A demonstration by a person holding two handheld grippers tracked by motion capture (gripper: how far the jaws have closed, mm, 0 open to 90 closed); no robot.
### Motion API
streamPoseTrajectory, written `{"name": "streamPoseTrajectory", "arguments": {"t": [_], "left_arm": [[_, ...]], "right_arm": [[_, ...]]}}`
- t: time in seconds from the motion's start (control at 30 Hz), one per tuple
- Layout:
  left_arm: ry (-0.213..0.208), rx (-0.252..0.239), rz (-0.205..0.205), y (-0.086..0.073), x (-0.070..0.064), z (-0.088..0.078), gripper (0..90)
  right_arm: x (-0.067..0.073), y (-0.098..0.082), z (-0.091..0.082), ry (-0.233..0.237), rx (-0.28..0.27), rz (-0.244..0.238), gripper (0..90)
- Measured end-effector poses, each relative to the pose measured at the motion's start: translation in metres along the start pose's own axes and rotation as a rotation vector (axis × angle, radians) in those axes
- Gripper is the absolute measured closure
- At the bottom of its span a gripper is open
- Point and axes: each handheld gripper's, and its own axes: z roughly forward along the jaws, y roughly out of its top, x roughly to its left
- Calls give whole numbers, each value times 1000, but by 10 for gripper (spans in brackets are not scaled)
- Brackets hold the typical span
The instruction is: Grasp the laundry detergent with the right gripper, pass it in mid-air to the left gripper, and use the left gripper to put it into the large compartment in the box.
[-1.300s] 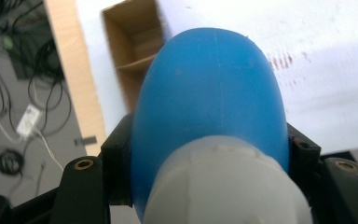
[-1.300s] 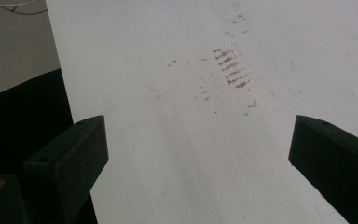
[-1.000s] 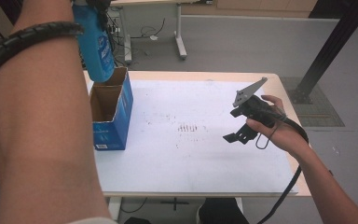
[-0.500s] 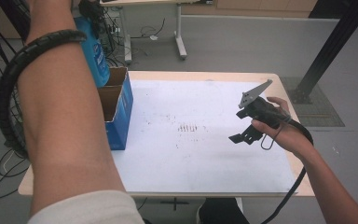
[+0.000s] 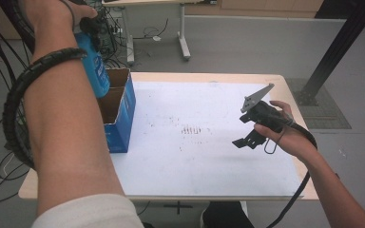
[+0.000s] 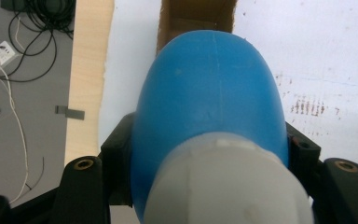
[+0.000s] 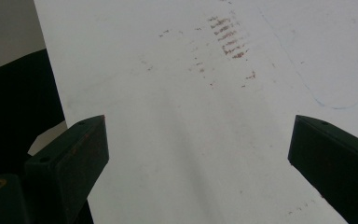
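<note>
The left gripper (image 6: 205, 186) was clamped on a blue plastic bottle with a white cap (image 6: 209, 116). In the left gripper view its two black jaws pressed against opposite sides of the bottle's rounded body, just below the white cap, with no gap showing between pad and plastic. The bottle pointed away from the camera, its far end aimed at the open brown interior of a blue cardboard box (image 6: 198, 18).

In the high view the person's left hand (image 5: 57, 14) held that gripper raised near the top left corner, and the blue bottle (image 5: 95, 66) hung down from it, its lower end just over the open top of the box (image 5: 121, 109). Whether the bottle touched the box's rim could not be told. The box stood at the left edge of a white sheet covering the wooden table (image 5: 218, 142).

The right gripper (image 5: 247, 137) was well apart from the bottle, held by the right hand (image 5: 285, 133) over the right part of the sheet. In the right gripper view its jaws stood wide apart, with nothing between them, above the bare white sheet (image 7: 191, 140) and a patch of small reddish-brown marks (image 7: 228, 42).
</note>
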Motion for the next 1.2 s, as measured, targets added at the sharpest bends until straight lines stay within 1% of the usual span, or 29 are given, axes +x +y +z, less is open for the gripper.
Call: {"name": "streamPoseTrajectory", "arguments": {"t": [0.23,0.47,0.67,0.8,0.97,1.1,1.2], "left_arm": [[-11,12,-2,-3,4,25,375],[-21,30,0,-7,6,55,375],[-21,35,-2,-11,8,76,375],[-15,37,9,-13,8,90,375],[-14,37,13,-16,8,107,375],[-15,37,20,-20,8,125,375],[-19,47,26,-22,7,138,375]], "right_arm": [[1,1,1,-2,7,-4,49],[3,0,3,-1,17,-9,50],[3,0,2,-7,19,-9,50],[4,1,4,-6,25,-10,50],[4,1,7,-7,32,-13,51],[4,0,9,-6,35,-10,51],[5,0,10,-5,41,-10,51]]}}
